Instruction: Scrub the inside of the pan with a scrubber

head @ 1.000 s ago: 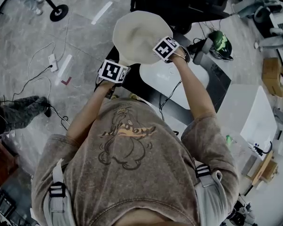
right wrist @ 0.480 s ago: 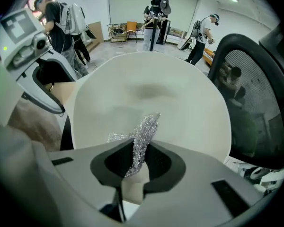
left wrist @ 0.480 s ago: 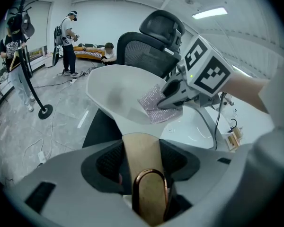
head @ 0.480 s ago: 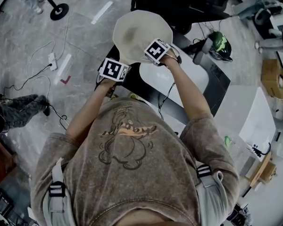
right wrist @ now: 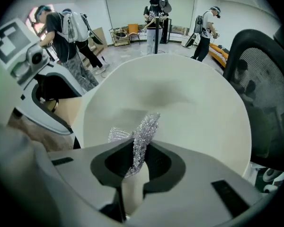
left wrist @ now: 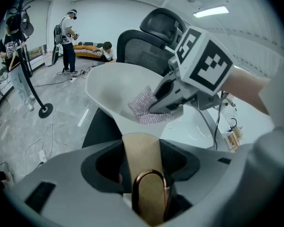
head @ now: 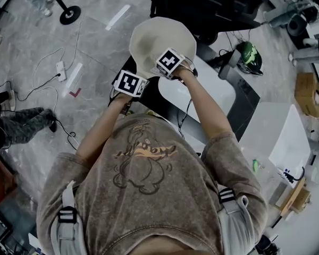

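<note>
A cream-white pan [head: 158, 36] is held up in front of the person, its hollow side facing the cameras. My left gripper [head: 130, 83] is shut on the pan's tan handle [left wrist: 141, 156], which runs between the jaws in the left gripper view. My right gripper [head: 169, 63] hangs over the pan's near right part, pointing steeply down. It is shut on a silvery mesh scrubber [right wrist: 143, 135], whose free end lies against the pan's inside [right wrist: 180, 103]. In the left gripper view the scrubber [left wrist: 146, 109] shows under the right gripper [left wrist: 173, 97] near the pan's rim [left wrist: 104, 103].
A white table [head: 212, 92] and a black office chair [head: 202, 9] stand just past the pan. A green helmet [head: 249, 54] lies to the right. Cables and a power strip [head: 60, 69] cross the grey floor at left. Several people [right wrist: 66, 27] stand farther back in the room.
My right gripper has slid left across the pan's inside with the scrubber, from the right rim toward the middle. The left gripper and the pan have stayed put.
</note>
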Available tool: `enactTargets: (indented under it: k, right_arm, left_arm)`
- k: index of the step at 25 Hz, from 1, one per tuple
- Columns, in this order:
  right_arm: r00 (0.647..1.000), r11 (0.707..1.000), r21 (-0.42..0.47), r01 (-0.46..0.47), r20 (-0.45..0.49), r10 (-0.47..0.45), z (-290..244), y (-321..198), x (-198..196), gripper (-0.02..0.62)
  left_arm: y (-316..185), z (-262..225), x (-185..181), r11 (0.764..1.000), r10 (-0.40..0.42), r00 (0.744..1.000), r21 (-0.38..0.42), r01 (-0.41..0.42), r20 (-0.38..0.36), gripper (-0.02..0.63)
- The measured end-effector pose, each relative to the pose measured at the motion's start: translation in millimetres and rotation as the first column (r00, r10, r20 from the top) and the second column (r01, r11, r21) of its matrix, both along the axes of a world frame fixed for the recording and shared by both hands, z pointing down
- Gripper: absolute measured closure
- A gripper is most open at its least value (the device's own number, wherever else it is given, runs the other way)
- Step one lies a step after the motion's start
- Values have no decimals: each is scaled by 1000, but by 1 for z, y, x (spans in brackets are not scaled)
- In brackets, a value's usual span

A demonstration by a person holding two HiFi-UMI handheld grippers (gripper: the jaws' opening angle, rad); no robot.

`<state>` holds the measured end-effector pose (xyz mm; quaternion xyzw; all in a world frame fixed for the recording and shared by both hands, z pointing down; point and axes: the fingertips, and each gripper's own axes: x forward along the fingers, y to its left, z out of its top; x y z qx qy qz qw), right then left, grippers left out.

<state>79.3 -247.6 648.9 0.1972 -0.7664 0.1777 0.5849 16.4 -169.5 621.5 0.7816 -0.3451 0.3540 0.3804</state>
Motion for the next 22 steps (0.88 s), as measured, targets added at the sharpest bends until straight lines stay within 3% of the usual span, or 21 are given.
enactTargets:
  k: [10,22]
  right_arm:
    - [993,997,-65,-31,108,38,-2,-7,-30,522]
    - [993,1000,-19,-12,118,14,5,-39,-58,522]
  left_arm:
    - [-1,-1,2,1000,16,1000,-18,-16,1,354]
    - [-1,0,1,998,46,999,-43,-46,6,354]
